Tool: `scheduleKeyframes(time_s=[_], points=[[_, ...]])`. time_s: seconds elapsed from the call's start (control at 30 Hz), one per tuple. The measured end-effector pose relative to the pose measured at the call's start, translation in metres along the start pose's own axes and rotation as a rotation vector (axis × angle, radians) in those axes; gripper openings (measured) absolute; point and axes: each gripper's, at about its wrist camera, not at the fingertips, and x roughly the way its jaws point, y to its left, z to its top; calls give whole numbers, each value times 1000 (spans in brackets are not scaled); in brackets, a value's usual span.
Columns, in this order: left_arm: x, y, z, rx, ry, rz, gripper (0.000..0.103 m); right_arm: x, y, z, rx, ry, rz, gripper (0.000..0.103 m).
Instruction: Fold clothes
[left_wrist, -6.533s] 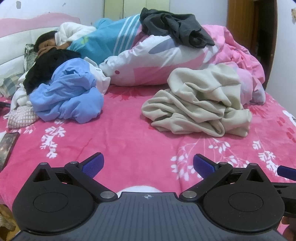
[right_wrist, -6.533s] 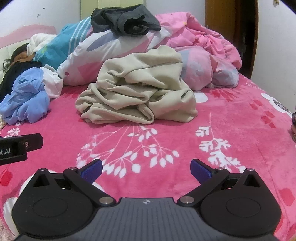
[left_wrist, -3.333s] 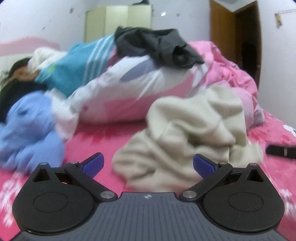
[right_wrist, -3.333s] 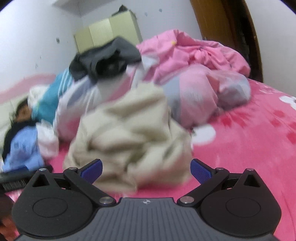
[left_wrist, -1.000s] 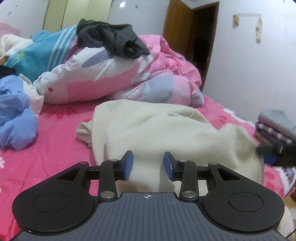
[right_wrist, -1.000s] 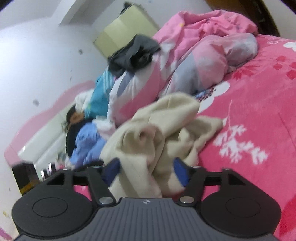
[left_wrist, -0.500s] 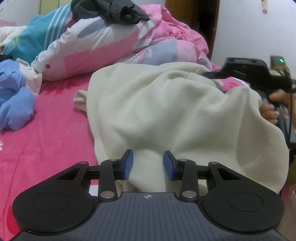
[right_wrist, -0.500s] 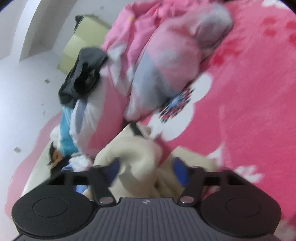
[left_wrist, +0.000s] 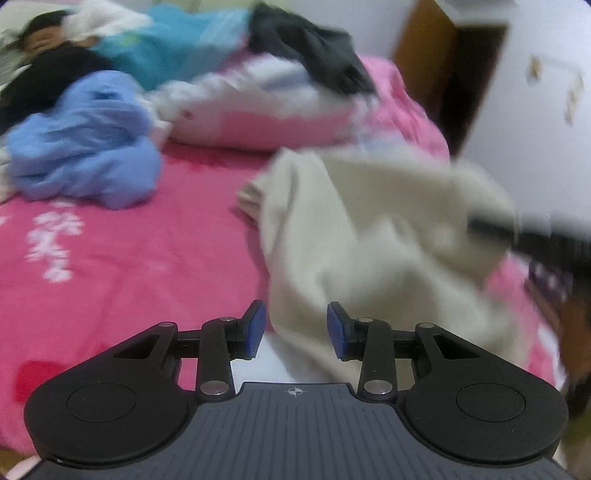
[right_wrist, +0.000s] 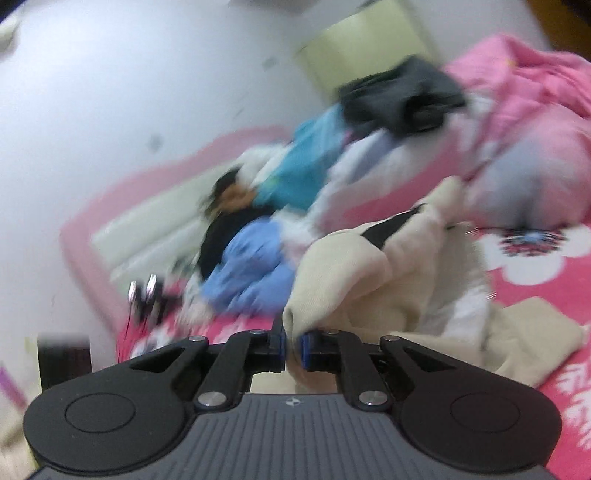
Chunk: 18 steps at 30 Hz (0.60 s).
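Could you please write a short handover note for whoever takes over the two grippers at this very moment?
Right gripper: shut on a bunched edge of the cream fleece garment.
Left gripper: partly closed, cream cloth between its pads, not clamped.
The garment lies rumpled on the pink floral blanket; a crumpled light blue garment waits beyond it.
Done: garment picked out.
Left: spread it flat, fold it, then the others.

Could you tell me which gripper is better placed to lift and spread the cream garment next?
Probably right: the right gripper is pinched on the cream garment, while the left gripper has a gap between its pads.
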Motion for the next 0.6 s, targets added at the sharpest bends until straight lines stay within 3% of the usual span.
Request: scheduleKeyframes(time_s=[0.17,0.23,0.3,0.43,0.53,0.6], points=[[-25,1,9,-51,-47,-93,39,24,67,-41,-181,117,41,9],[-31,-2,11,-50,-57,-122,52,31,91,-63,-234,163,53,9],[-28,-15,10,13,-44,-128,61,38,110,-82,-294,198,35,9],[-6,-47,6,171,0,-94,68,45,141,-116,-466,207,-58,11],[18,-66,4,279,31,19,67,34,150,-126,-532,169,-93,24],[28,-71,3,313,39,60,61,17,145,-125,-515,142,-85,42]])
